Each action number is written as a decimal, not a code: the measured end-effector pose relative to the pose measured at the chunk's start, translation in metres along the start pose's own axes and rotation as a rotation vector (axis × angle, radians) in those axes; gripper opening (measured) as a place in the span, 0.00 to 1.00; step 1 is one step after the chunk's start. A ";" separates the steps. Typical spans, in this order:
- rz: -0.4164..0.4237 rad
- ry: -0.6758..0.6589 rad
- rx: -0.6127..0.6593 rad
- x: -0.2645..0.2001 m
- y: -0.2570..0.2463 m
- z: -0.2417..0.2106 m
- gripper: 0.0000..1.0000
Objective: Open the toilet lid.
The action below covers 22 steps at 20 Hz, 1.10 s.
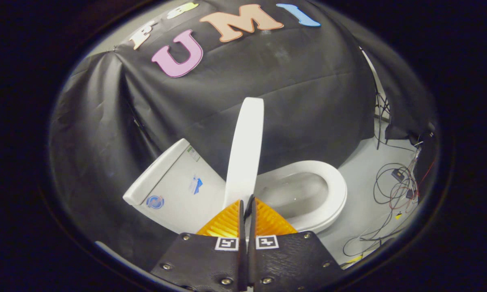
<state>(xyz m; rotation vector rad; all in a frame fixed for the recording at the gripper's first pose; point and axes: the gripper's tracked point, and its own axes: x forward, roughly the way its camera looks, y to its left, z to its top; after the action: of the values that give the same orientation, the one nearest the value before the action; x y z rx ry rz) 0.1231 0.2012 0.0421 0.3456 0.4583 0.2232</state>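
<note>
Gripper view: we had the gripper [246, 202] nearly closed, its two orange fingers [226, 222] pinching the near edge of the white toilet lid [246, 150], which stood edge-on and close to upright straight ahead of the fingertips. To the right of the fingers, beyond the lid, lay the seat [336, 190] around the open bowl [294, 194]; to their left sat the tank [174, 188], backed by the black cloth wall [292, 93]. Loose cables [393, 190] trailed on the floor [361, 211] far off to the right.

We judged the lift to be in its last stretch: the lid was raised but, as far as we could tell, not yet leaning on the tank. The next move called for easing it over toward the tank, then parting the fingers without letting it drop back.
</note>
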 end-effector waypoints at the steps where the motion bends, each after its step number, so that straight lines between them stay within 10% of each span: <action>1: 0.004 -0.007 -0.006 -0.001 0.005 0.001 0.01; 22: 0.018 -0.115 -0.251 -0.005 0.090 0.003 0.02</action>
<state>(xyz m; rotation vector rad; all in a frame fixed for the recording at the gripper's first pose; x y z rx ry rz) 0.1085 0.2813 0.0796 0.1158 0.3093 0.2736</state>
